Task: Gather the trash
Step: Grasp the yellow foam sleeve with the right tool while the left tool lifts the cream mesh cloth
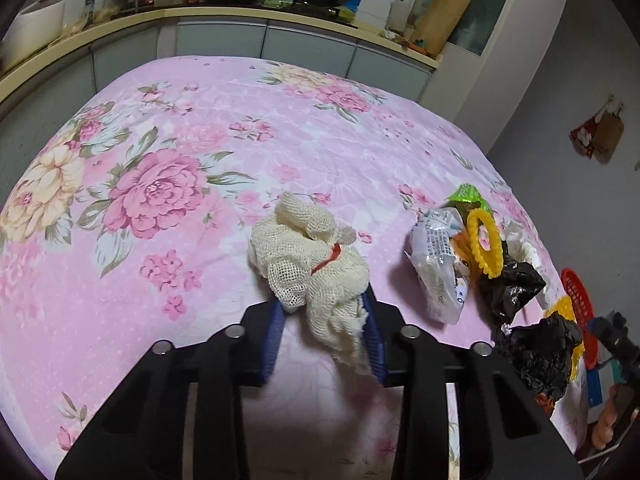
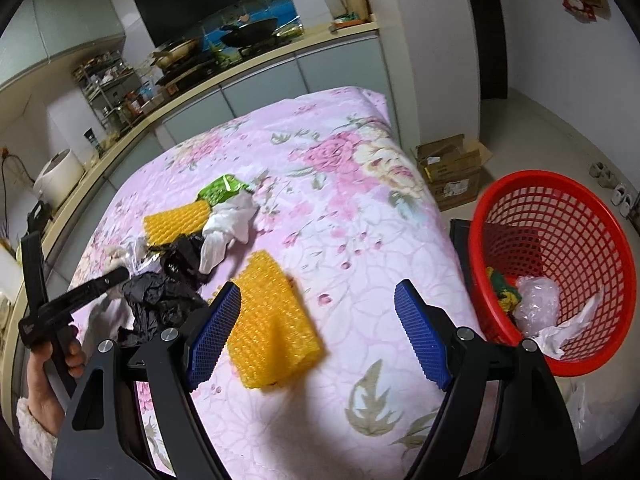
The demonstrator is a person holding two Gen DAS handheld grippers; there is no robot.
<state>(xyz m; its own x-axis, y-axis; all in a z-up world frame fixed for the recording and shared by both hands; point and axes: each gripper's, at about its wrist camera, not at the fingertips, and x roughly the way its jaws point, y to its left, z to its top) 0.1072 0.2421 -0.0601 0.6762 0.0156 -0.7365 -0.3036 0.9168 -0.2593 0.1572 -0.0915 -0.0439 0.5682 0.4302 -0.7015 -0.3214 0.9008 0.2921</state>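
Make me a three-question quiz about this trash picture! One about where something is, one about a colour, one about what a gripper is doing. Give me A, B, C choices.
1. Where is the red basket?
A. Off the table's right edge
B. On the kitchen counter
C. In the middle of the flowery tablecloth

2. What colour is the foam net between the right gripper's fingers?
A. Blue
B. Yellow
C. White

3. What is the left gripper doing?
A. Standing wide open over nothing
B. Holding a black bag
C. Pinching the cream mesh net

Answers:
1 A, the basket sits beside the tablecloth, past its right edge.
2 B, the net is bright yellow.
3 C, both blue pads press on the cream mesh.
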